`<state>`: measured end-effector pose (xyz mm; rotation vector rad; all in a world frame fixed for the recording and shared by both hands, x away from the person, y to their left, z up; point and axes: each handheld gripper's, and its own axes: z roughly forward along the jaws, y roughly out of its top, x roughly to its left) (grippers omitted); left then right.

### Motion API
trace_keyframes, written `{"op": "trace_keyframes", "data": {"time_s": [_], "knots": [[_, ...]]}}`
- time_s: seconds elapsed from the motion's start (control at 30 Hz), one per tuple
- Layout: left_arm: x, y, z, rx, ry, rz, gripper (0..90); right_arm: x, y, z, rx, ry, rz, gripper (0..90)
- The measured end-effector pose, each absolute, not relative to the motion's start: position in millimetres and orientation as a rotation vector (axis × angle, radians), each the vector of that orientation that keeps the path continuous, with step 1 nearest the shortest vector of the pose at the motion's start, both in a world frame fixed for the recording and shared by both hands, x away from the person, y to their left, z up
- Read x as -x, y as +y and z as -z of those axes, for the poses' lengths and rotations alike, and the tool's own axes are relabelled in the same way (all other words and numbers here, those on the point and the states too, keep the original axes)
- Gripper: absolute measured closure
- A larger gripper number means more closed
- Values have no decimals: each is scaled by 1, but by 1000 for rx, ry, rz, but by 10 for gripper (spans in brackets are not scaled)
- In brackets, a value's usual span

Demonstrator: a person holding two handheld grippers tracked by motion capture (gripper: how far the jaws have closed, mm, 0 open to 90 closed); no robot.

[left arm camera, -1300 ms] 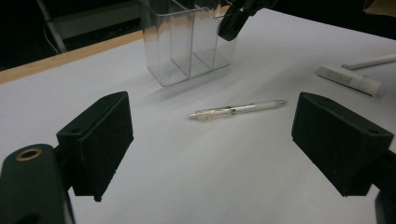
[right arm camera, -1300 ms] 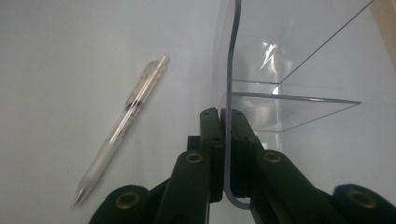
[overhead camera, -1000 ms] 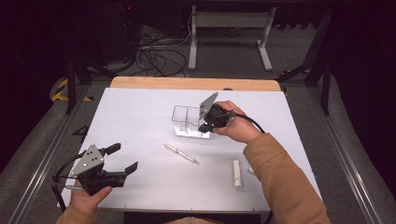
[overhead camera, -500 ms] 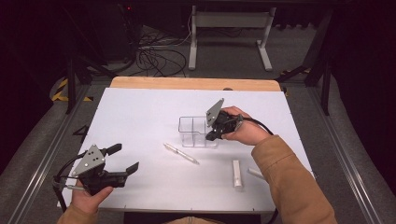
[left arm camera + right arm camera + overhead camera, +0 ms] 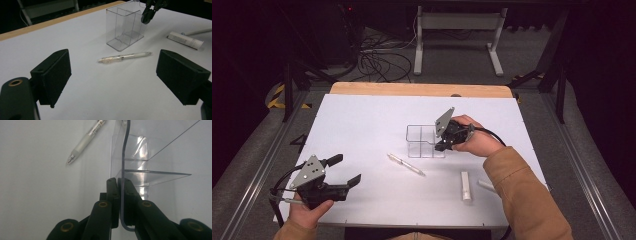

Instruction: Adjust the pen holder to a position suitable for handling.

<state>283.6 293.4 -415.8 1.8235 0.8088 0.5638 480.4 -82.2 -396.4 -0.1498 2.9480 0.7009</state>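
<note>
clear organiser (image 5: pixel 424 141), white pen (image 5: pixel 406 164), black tools (image 5: pixel 446 144)

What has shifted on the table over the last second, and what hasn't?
The right tongs, clamped on a wall of the clear plastic divided organizer box, dragged it across the white table toward the person, so it now stands closer to the translucent white pen. The grip never let go. The left tongs hang open in the same spot, and the pen and the white tube lie where they were.
</note>
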Motion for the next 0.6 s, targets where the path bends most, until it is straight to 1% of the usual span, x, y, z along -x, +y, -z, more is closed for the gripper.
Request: {"op": "trace_keyframes", "data": {"time_s": [0.43,0.47,0.5,0.53,0.6], "knots": [[-283,293,416,-1825,808,-562,135,-478,-82,397,124,2943,-712,865],[-283,293,416,-1825,808,-562,135,-478,-83,397,118,2943,-713,859],[-283,293,416,-1825,808,-562,134,-477,-83,396,103,2937,-727,819],[-283,293,416,-1825,809,-562,134,-477,-83,396,103,2937,-727,819],[-283,293,416,-1825,808,-563,134,-475,-84,393,78,2914,-729,775]]}}
